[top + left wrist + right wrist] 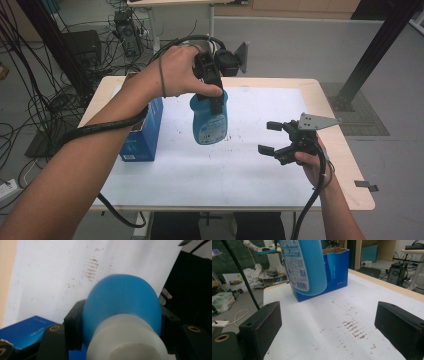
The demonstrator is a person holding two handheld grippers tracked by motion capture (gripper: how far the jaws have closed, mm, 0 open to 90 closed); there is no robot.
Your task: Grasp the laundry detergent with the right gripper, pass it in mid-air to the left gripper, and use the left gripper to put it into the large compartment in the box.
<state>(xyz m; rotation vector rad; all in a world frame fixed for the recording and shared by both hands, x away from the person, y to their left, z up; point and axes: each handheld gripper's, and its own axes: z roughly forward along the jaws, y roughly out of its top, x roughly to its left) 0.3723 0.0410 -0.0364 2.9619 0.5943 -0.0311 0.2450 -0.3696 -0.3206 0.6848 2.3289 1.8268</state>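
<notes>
Your two forearms come in from the bottom of the high view, each hand carrying one claw. Your left claw (216, 95) is clamped on the neck of one blue bottle (210, 122), which hangs upright in the air above the middle of the tabletop (345, 170), clear of the sheet; in the left gripper view you look down past the white cap (127, 340) onto the bottle's blue shoulder between the jaws. Your right claw (272, 137) hovers near the right side of the tabletop, its jaws wide apart with nothing between them. One blue cardboard box (145, 132) stands open-topped at the left, just beside the bottle. One white sheet (200, 175) covers most of the pale wooden tabletop and carries rows of small reddish-brown marks near its middle. Around it you have a grey floor, tangled black cables at the left, black frame posts, and a computer tower in the background.
</notes>
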